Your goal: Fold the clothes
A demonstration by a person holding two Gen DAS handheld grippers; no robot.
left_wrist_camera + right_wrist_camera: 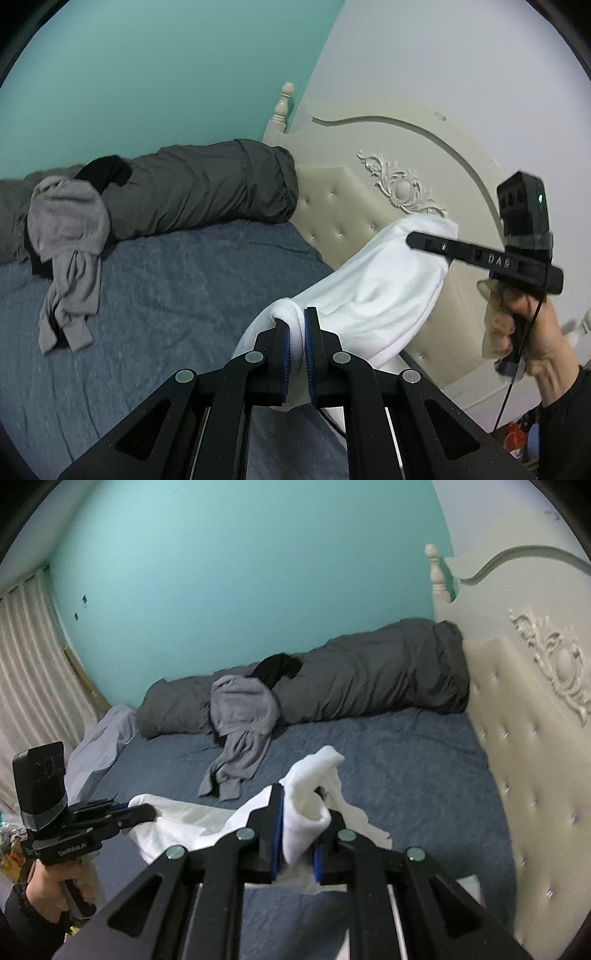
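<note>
A white garment [373, 291] hangs in the air above the blue bed sheet [159, 295], stretched between both grippers. My left gripper [296, 325] is shut on one bunched edge of it. My right gripper [301, 812] is shut on another bunched edge, white cloth [306, 805] bulging between its blue pads. In the left wrist view the right gripper [417, 242] shows from the side, its tip buried in the cloth. In the right wrist view the left gripper [147, 814] shows at lower left, pinching the garment's far end.
A crumpled grey garment [240, 731] and a black one [277, 668] lie against a rolled dark grey duvet [351, 679] at the bed's far side. The cream tufted headboard [535, 757] stands close on the right. A curtain [33, 664] hangs at left.
</note>
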